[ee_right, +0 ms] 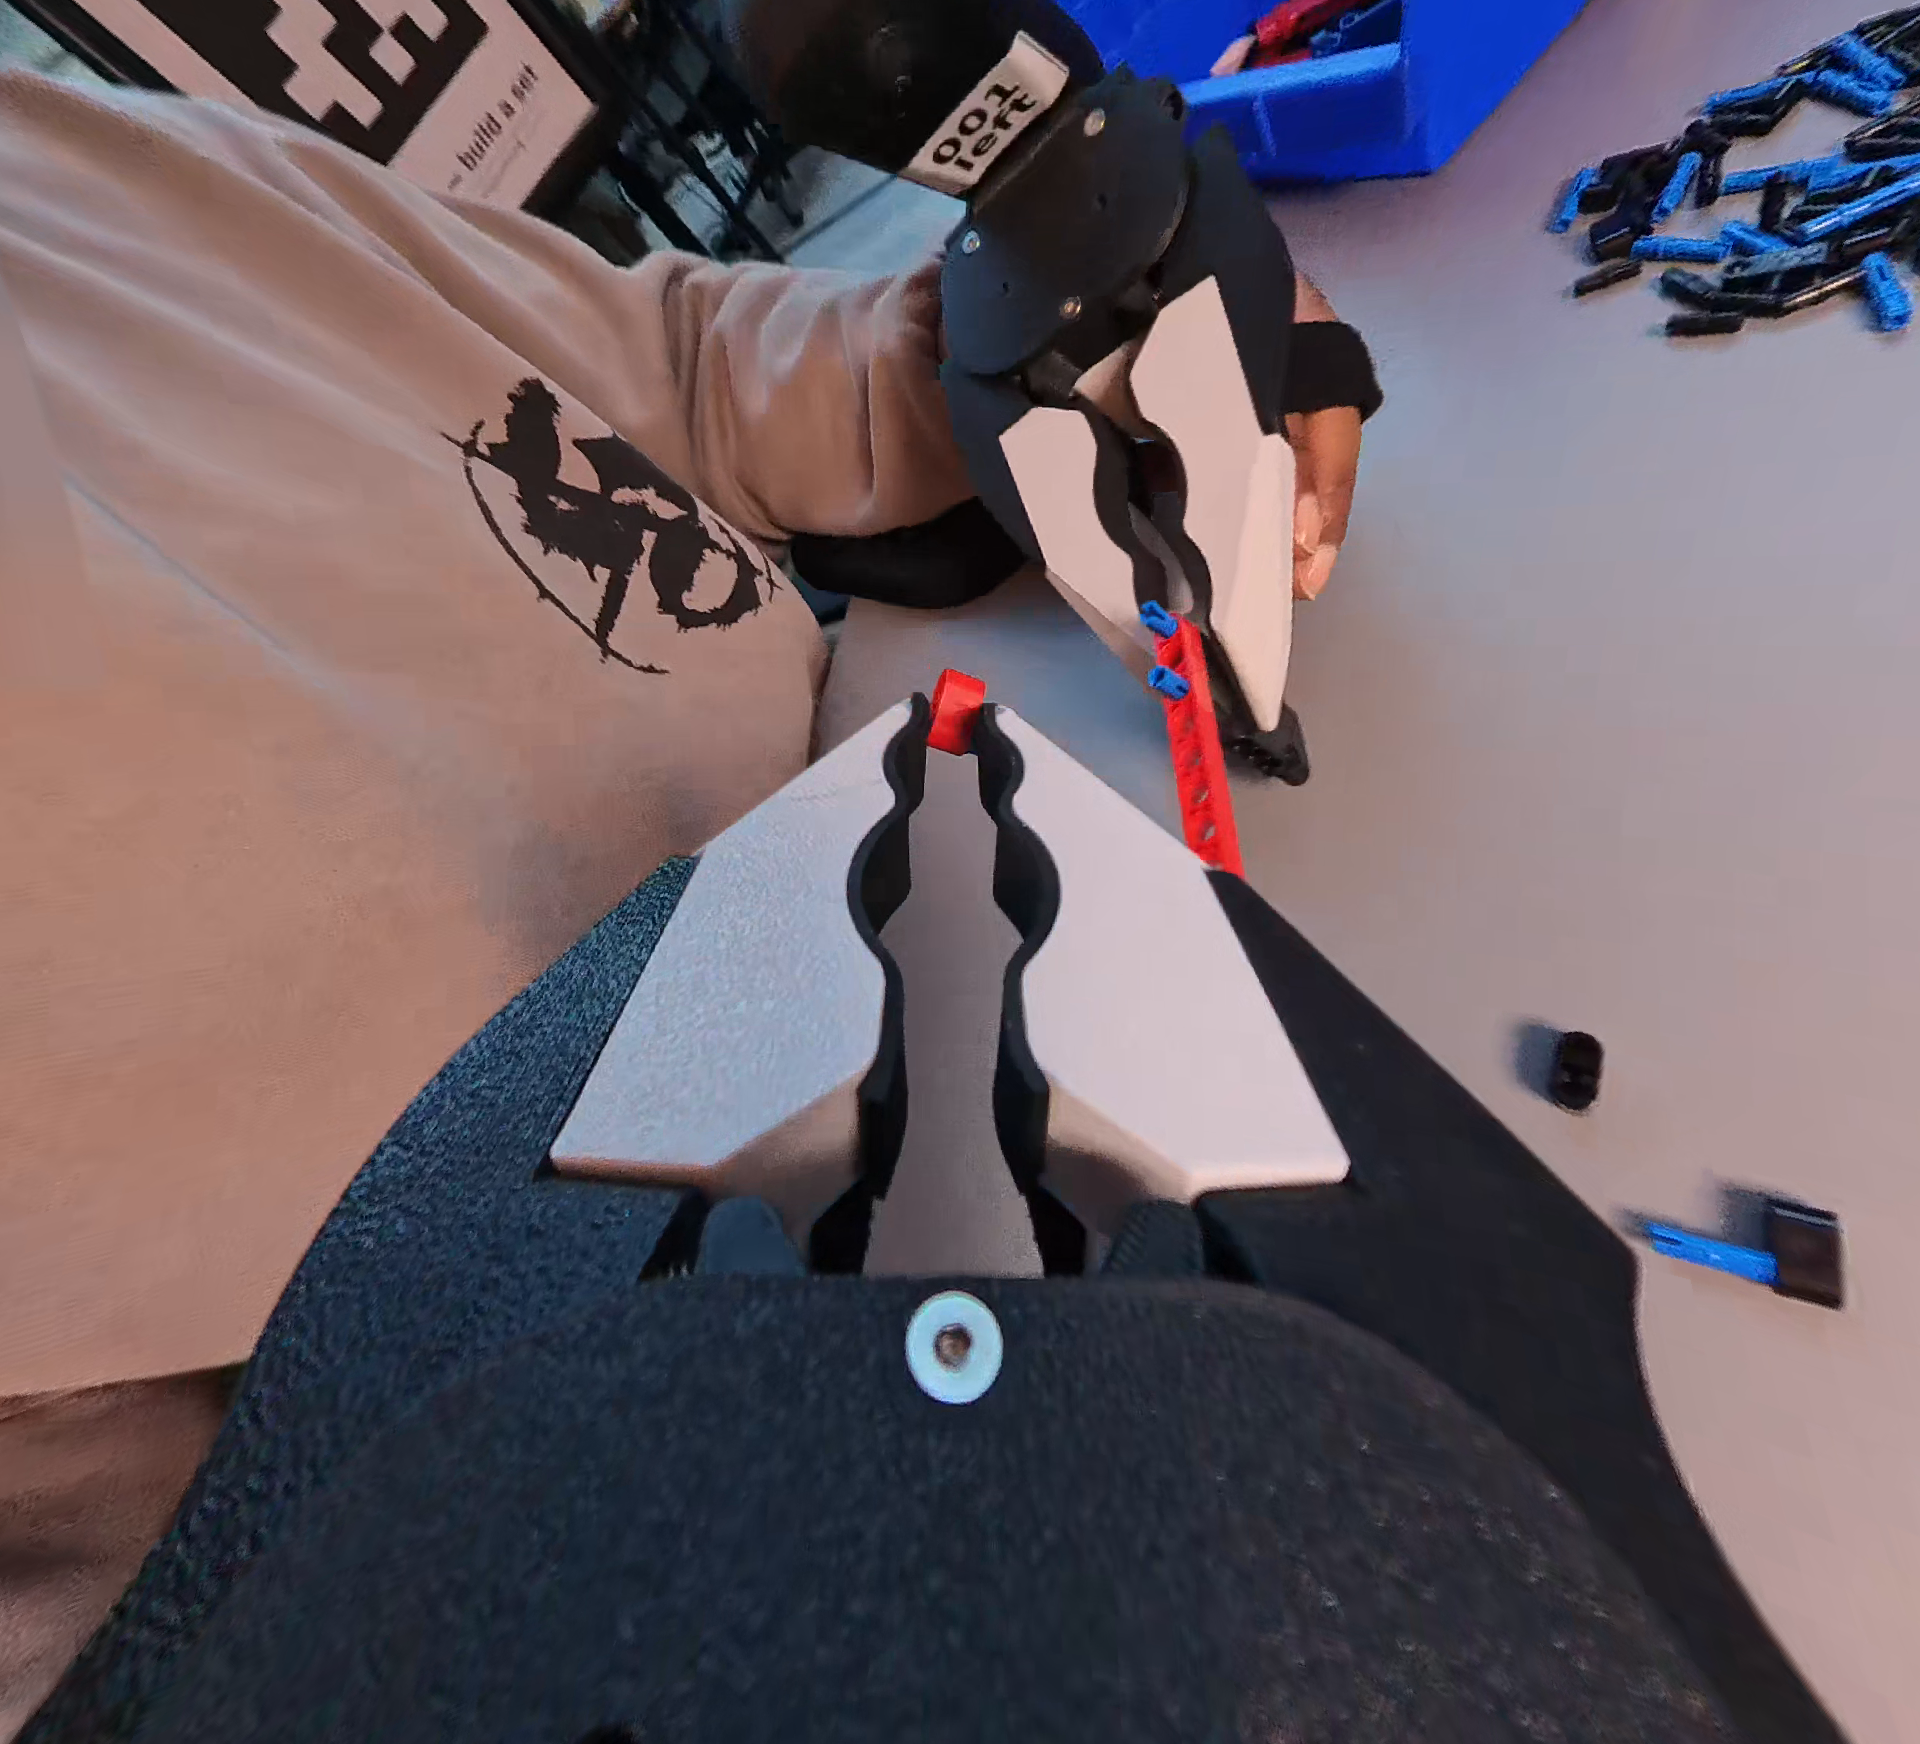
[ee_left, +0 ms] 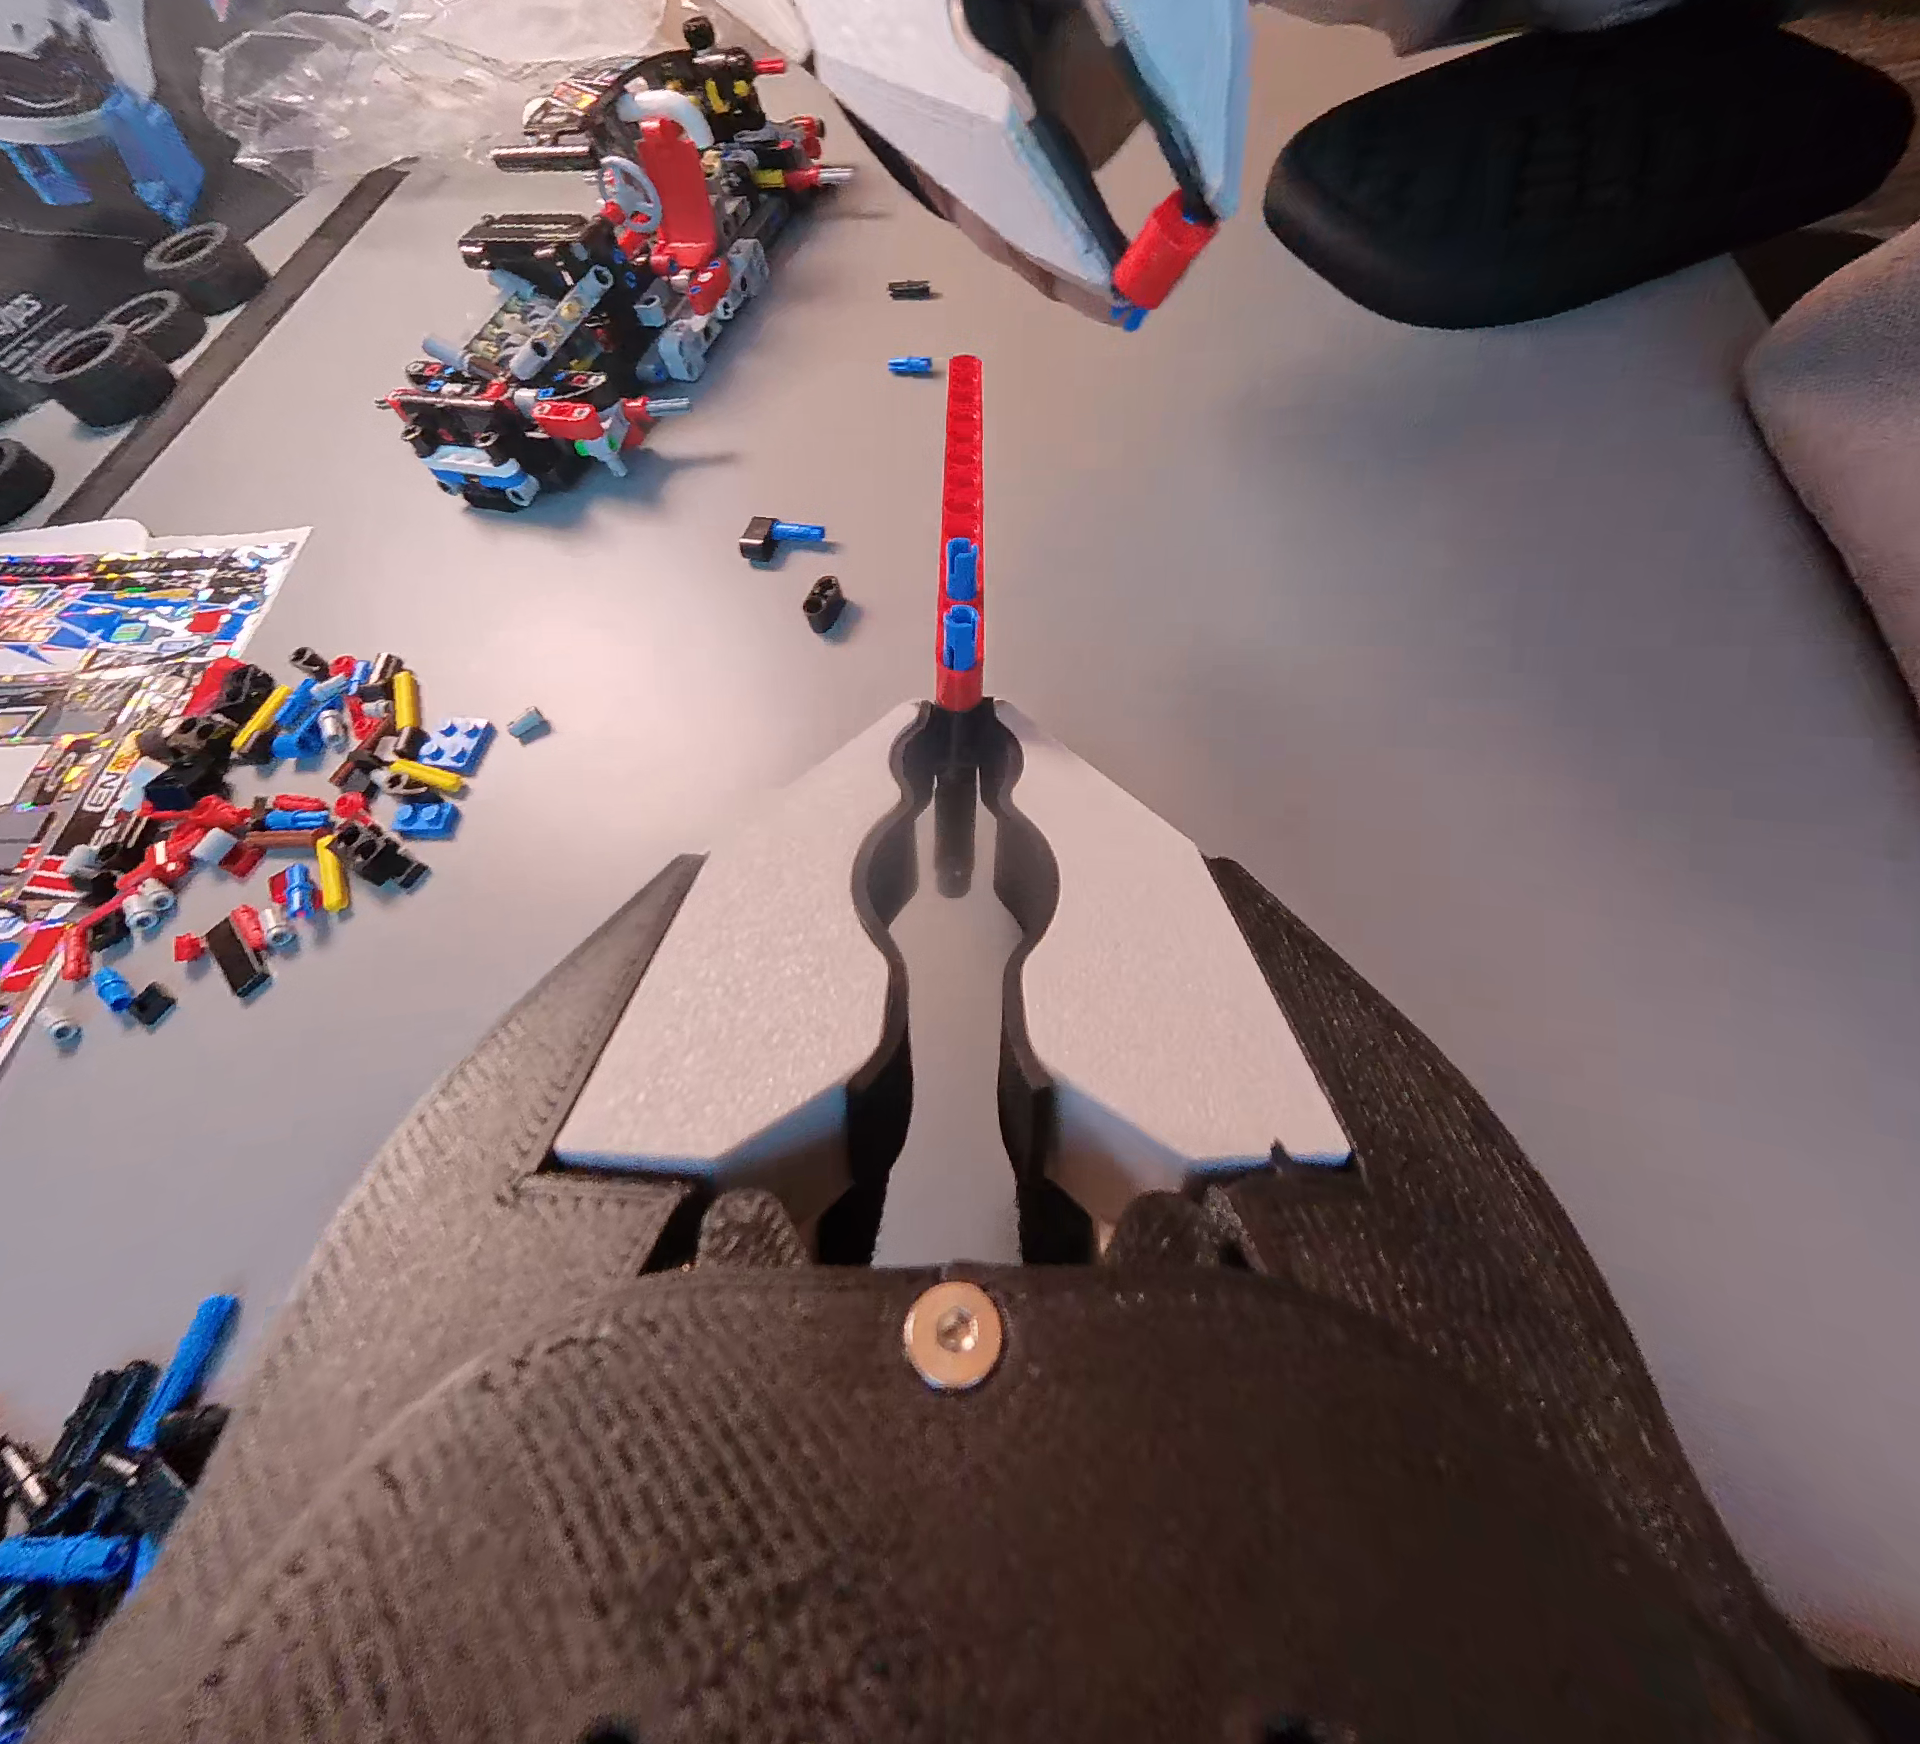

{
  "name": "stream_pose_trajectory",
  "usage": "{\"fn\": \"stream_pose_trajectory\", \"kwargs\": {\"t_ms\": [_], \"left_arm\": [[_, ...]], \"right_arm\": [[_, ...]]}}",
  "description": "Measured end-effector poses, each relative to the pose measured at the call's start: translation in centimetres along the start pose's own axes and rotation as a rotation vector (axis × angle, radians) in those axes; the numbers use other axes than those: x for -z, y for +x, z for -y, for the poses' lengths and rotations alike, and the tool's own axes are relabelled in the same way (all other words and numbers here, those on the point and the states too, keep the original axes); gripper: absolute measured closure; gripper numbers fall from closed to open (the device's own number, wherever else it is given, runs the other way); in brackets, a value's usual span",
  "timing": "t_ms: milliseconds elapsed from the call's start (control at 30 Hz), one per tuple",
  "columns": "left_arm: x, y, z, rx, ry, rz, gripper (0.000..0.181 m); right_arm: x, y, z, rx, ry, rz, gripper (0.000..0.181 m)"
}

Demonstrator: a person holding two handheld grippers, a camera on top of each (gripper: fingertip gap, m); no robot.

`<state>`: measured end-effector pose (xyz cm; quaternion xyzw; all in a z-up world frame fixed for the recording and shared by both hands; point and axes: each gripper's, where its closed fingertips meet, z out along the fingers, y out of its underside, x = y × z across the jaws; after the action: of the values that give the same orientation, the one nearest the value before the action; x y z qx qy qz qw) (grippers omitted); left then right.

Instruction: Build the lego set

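Note:
My left gripper [ee_left: 958, 709] is shut on a long red beam [ee_left: 963, 489] that points forward over the grey table; two blue pins [ee_left: 961, 603] sit in its near end. The beam also shows in the right wrist view [ee_right: 1200, 780], held by the left gripper [ee_right: 1216, 645]. My right gripper [ee_right: 954, 707] is shut on a small red connector [ee_right: 954, 705]. In the left wrist view the right gripper [ee_left: 1158, 250] holds that red piece [ee_left: 1162, 245] above the table, beyond the beam's far tip. A part-built car chassis [ee_left: 613, 281] stands at the left.
Loose small bricks [ee_left: 281, 811] lie on the left by a sticker sheet [ee_left: 104, 655]. Small black and blue pieces [ee_left: 779, 541] lie near the beam. Tyres [ee_left: 156, 302] and plastic bags [ee_left: 416, 32] are far left. A blue bin [ee_right: 1351, 32] and blue-black parts [ee_right: 1766, 188] are on the right. A person's sleeve [ee_right: 416, 551] is close. My right fingertips sit around 8 cm from my left ones.

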<state>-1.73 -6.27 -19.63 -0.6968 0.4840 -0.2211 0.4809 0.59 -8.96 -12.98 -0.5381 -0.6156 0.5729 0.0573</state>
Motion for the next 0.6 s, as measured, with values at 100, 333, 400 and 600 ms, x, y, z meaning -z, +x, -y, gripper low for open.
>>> {"fn": "stream_pose_trajectory", "kwargs": {"t_ms": [100, 333, 400, 600], "left_arm": [[-0.4, 1.5, 0.6, -0.002, 0.017, -0.064, 0.176], [-1.1, 3.3, 1.5, 0.016, 0.051, -0.139, 0.176], [-1.1, 3.4, 1.5, 0.017, 0.051, -0.144, 0.176], [-1.0, 3.4, 1.6, 0.015, 0.053, -0.146, 0.176]], "right_arm": [[-0.1, 0.2, -0.2, 0.044, -0.092, -0.015, 0.175], [-1.1, 0.5, -0.4, 0.024, -0.209, 0.066, 0.175], [-1.4, 0.6, -0.6, 0.008, -0.233, 0.086, 0.175], [-1.9, 0.9, -1.3, -0.009, -0.273, 0.103, 0.175]]}}
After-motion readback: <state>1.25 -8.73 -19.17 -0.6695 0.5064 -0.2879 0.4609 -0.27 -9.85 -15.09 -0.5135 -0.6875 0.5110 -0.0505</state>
